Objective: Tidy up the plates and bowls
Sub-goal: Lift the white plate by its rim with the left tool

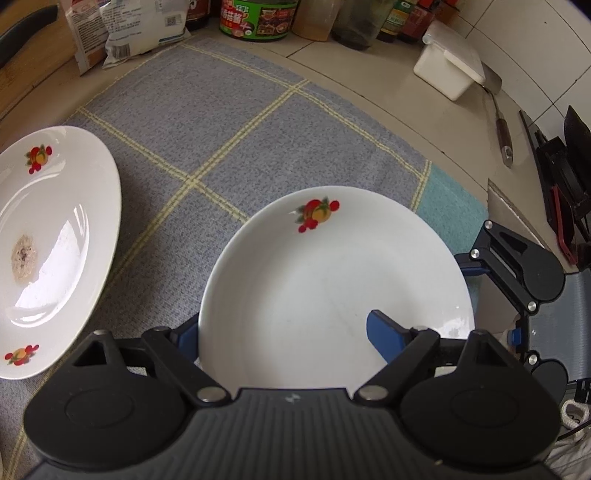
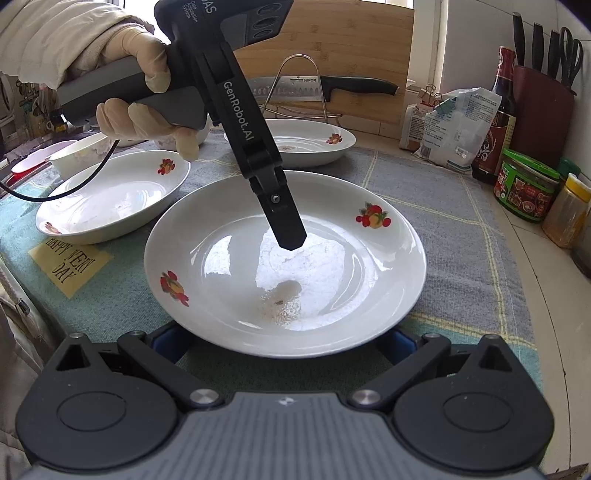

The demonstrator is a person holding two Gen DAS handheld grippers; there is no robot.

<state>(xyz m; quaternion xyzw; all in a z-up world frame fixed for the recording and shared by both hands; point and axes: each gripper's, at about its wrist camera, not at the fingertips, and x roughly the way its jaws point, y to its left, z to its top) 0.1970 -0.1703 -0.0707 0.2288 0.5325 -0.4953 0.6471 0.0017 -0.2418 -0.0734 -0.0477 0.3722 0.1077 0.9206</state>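
Note:
A white plate with fruit prints (image 1: 332, 288) fills the middle of the left wrist view and is the near plate in the right wrist view (image 2: 284, 266). My left gripper (image 1: 284, 332) straddles its rim, one blue finger (image 1: 384, 332) over the inside and one under the edge; from the right wrist view its finger (image 2: 288, 229) hangs over the plate's middle. My right gripper (image 2: 280, 343) is open, its blue fingers mostly hidden under the plate's near rim. A second plate (image 1: 48, 251) with a food stain lies to the left. Another plate (image 2: 114, 199) and a far one (image 2: 295, 144) lie on the mat.
A grey-blue checked mat (image 1: 229, 122) covers the counter. Jars, bottles and bags (image 1: 255, 18) line the back. A white box (image 1: 447, 66), a spatula (image 1: 502, 125), a knife block (image 2: 543, 99), a cutting board, a knife on a wire rack (image 2: 321, 88) and a small bowl (image 2: 74, 155) stand around.

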